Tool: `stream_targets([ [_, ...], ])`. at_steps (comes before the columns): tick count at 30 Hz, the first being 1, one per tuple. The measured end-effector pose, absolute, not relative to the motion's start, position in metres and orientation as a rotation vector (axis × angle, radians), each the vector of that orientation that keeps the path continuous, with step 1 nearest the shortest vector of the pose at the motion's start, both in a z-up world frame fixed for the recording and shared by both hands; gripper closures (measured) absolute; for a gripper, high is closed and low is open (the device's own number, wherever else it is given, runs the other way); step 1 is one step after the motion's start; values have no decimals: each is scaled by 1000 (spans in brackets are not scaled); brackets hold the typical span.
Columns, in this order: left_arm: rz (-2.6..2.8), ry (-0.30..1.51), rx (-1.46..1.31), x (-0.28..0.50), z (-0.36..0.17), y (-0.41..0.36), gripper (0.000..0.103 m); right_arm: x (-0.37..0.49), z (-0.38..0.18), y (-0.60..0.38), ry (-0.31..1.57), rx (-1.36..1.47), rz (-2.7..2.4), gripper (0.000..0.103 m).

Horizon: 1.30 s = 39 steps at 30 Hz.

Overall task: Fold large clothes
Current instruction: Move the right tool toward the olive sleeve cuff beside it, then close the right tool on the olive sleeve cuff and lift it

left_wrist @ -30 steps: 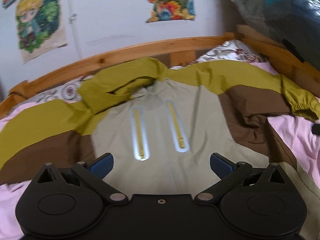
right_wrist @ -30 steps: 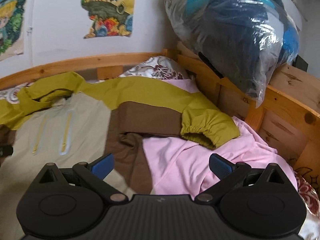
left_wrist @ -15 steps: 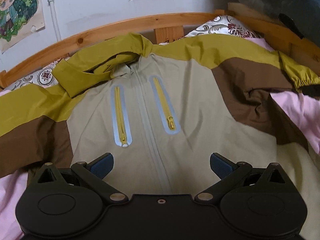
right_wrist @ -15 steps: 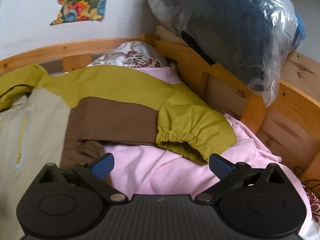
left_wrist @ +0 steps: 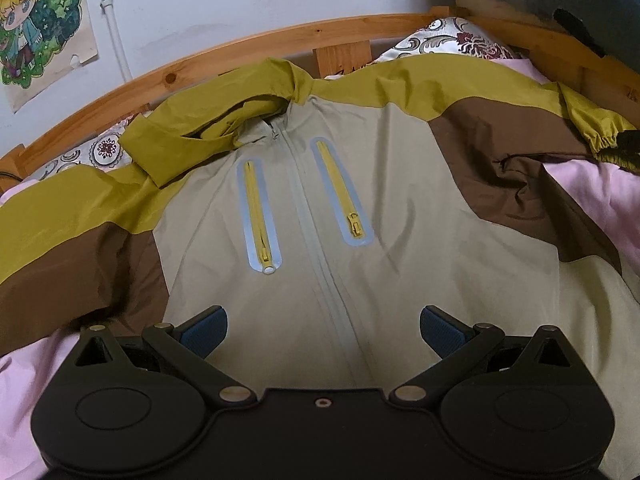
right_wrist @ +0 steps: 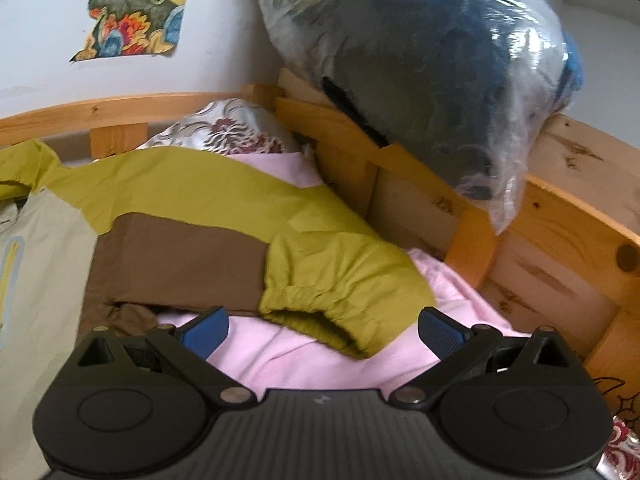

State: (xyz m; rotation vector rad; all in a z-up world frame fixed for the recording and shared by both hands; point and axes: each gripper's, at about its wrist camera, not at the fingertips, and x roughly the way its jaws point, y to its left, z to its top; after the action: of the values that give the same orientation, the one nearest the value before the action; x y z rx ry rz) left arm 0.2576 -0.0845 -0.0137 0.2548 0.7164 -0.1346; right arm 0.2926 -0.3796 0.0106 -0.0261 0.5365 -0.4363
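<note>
as both cameras have pushed closer over the last second, the right hand-held gripper (right_wrist: 323,326) now hovers wide at the sleeve cuff (right_wrist: 320,320); left hand-held gripper (left_wrist: 323,326) wide, empty over the jacket (left_wrist: 320,240) spread unfolded on the bed (left_wrist: 592,188)

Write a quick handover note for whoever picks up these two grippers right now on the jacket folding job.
Left gripper: open, empty, over the jacket front near its centre zip.
Right gripper: open, empty, close to the olive cuff of the jacket's right-side sleeve.
Jacket: spread face up on the pink sheet, zipped, sleeves out to both sides, hood rumpled at the top.
Done: laid out flat; no fold made.
Left: likely fold in the sleeves, starting with that cuff, then fold the body.
</note>
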Motion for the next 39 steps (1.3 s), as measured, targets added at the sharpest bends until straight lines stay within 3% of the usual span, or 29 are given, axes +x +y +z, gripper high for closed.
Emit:
stream_targets([
  [24,-130,749,240,264,-20,-107,1,279,-14,-442,440,32,-411,0],
  [29,-111,751,249,266,-18,-94,1,282,-21,-413,404,-185,-325,1],
  [35,-98,745,245,264,-12,-75,1,301,-43,-371,469,-485,-294,10],
  [39,-85,726,239,257,-5,-56,1,308,-49,-363,482,-530,-302,20],
])
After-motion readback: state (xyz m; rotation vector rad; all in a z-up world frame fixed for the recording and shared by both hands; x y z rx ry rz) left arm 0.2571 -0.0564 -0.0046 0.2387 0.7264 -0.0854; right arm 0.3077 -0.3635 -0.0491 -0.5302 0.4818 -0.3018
